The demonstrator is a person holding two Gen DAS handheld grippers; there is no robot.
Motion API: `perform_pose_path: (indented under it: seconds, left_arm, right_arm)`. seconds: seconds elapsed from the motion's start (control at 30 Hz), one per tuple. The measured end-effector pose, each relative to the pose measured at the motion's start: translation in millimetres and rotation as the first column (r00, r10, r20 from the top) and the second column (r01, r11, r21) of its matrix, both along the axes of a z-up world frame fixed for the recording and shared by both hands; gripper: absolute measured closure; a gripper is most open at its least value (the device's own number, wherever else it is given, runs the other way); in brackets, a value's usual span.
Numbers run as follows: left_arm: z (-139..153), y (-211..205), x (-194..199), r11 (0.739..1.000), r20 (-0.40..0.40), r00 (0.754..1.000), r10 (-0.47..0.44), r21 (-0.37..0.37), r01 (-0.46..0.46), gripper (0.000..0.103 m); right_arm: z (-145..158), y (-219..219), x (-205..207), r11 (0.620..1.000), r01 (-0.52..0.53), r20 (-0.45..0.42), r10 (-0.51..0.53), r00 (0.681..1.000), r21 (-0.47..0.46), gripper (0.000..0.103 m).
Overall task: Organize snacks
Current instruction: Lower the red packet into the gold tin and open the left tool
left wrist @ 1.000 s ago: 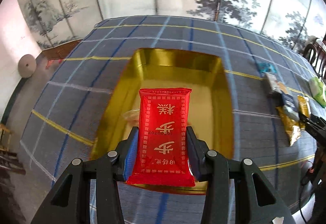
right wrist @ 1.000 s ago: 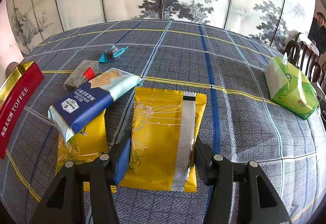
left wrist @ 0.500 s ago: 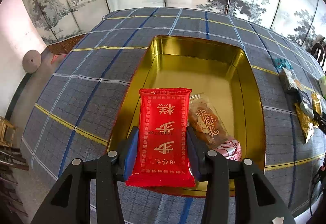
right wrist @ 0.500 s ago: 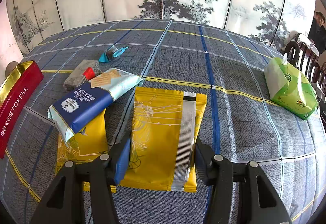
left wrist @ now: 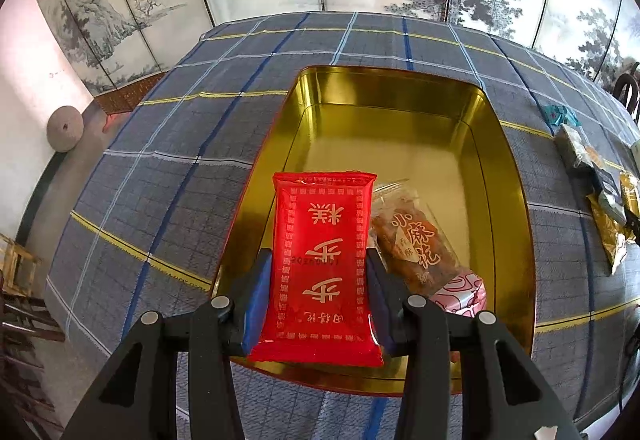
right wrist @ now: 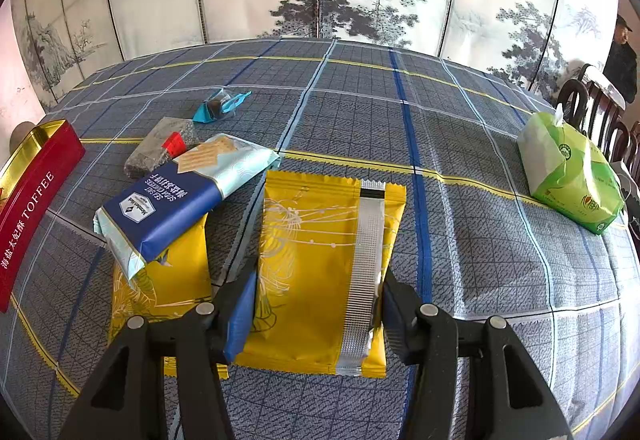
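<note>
Left wrist view: the left hand-held gripper [left wrist: 318, 288] is clamping a red snack packet [left wrist: 322, 268] by its two long edges, holding it over the near left part of an open gold tin [left wrist: 512, 200] on the plaid-covered worktop [left wrist: 168, 168]. Over the last second the tin has come closer and fuller into view, and a clear packet of brown twists [left wrist: 416, 244] lying inside it, hidden before, is now showing just right of the red one. The packet looks about ready to be set down in the tin. The red packet is showing gold Chinese characters, upside down from here.

Right wrist view: the right hand-held gripper [right wrist: 316, 304] is gripping a yellow foil packet [right wrist: 320, 260] with a silver seam, and nothing here has changed. Beside it are lying a blue packet [right wrist: 172, 200] reading "SEA SALT", another yellow packet [right wrist: 164, 280] beneath that, and the tin's red side [right wrist: 28, 216] marked "TOFFEE". A green bag [right wrist: 568, 180] is sitting well apart.
</note>
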State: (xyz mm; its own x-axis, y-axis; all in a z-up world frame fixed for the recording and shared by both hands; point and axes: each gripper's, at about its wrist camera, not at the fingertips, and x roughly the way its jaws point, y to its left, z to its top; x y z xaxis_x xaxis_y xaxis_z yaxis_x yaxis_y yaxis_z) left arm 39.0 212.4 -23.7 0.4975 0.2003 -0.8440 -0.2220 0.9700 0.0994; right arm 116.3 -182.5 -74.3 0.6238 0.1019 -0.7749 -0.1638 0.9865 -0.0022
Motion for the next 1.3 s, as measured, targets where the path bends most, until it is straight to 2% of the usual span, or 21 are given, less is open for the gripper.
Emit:
perform_pose_path:
  seconds: [0.6, 0.67, 0.97, 1.3]
  left_arm:
    - [0, 0, -2, 1.0, -0.01, 1.0, -0.013, -0.003, 0.013, 0.056]
    - [1, 0, -3, 1.0, -0.008, 1.0, -0.016, -0.006, 0.016, 0.05]
    - [7, 0, -7, 1.0, 0.01, 1.0, -0.028, -0.013, 0.028, 0.044]
    - [16, 1, -13, 0.999, 0.036, 0.999, -0.037, -0.034, 0.039, 0.037]
  right_arm:
    - [0, -5, 1, 1.0, 0.012, 0.0, -0.012, 1.0, 0.002, 0.048]
    - [1, -5, 1, 1.0, 0.02, 0.0, -0.02, 1.0, 0.002, 0.048]
    - [4, -3, 1, 0.998, 0.05, -0.011, -0.05, 0.999, -0.028, 0.049]
    - [33, 5, -10, 0.998, 0.062, 0.027, -0.062, 0.998, -0.001, 0.049]
